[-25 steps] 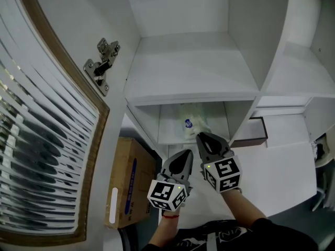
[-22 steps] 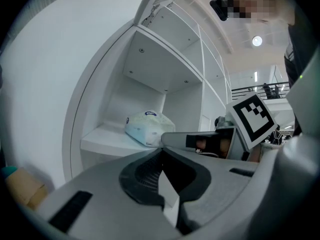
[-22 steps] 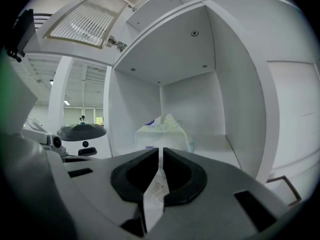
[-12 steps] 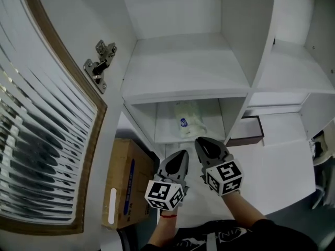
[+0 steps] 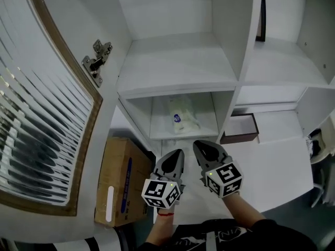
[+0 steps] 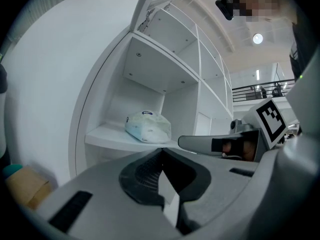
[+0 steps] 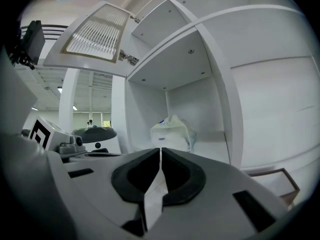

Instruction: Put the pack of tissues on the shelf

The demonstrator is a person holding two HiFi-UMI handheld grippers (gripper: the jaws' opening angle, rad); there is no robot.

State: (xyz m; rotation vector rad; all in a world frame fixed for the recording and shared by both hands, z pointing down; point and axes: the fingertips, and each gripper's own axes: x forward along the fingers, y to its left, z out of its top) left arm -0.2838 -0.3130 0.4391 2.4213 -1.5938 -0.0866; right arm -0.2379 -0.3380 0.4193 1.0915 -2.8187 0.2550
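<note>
Backed off from the shelf (image 5: pixel 208 125) since a second ago, my left claw (image 5: pixel 177 153) and right claw (image 5: pixel 199 145) are both closed, empty. Tissues (image 5: pixel 182 116) lie on it, ahead of the claws, apart; I judge placement done, nothing left.

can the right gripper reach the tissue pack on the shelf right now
Probably yes: the pack of tissues lies on the open shelf straight ahead of the right gripper, nothing between.

No words or numbers can be read. A small blue mark (image 5: pixel 177 118) is seen on the soft white pack of tissues (image 5: pixel 186 122), but it is too tiny to be read.
</note>
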